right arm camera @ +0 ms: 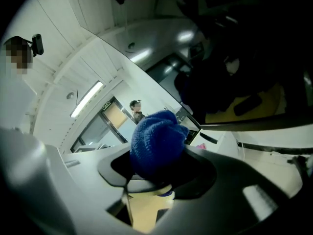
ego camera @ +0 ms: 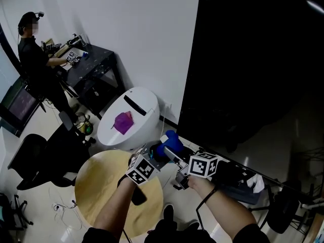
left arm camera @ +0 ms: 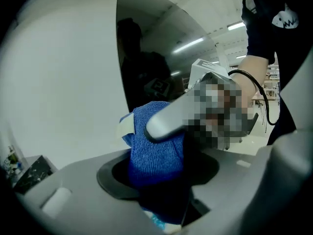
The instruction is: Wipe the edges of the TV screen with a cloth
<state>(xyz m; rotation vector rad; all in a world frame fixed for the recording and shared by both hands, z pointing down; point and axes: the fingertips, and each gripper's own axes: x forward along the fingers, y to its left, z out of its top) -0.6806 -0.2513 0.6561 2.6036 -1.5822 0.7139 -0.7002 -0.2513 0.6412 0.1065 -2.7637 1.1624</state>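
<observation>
The blue cloth (ego camera: 171, 142) is bunched up where my two grippers meet, just left of the big black TV screen (ego camera: 253, 59) and near its lower left corner. In the head view my left gripper (ego camera: 158, 153) reaches it from the lower left, my right gripper (ego camera: 175, 153) from the lower right. The left gripper view shows the cloth (left arm camera: 156, 151) clamped in my left gripper (left arm camera: 156, 148), with a grey finger (left arm camera: 168, 119) of the right gripper lying across it. In the right gripper view the cloth (right arm camera: 157, 143) fills my right gripper (right arm camera: 159, 148).
A white round bin (ego camera: 139, 103) with a purple rag (ego camera: 124, 121) on its lid stands against the wall. A round wooden table (ego camera: 101, 186) is below my hands. A person (ego camera: 33, 54) sits at a black desk (ego camera: 96, 65) at far left, near a black chair (ego camera: 30, 156).
</observation>
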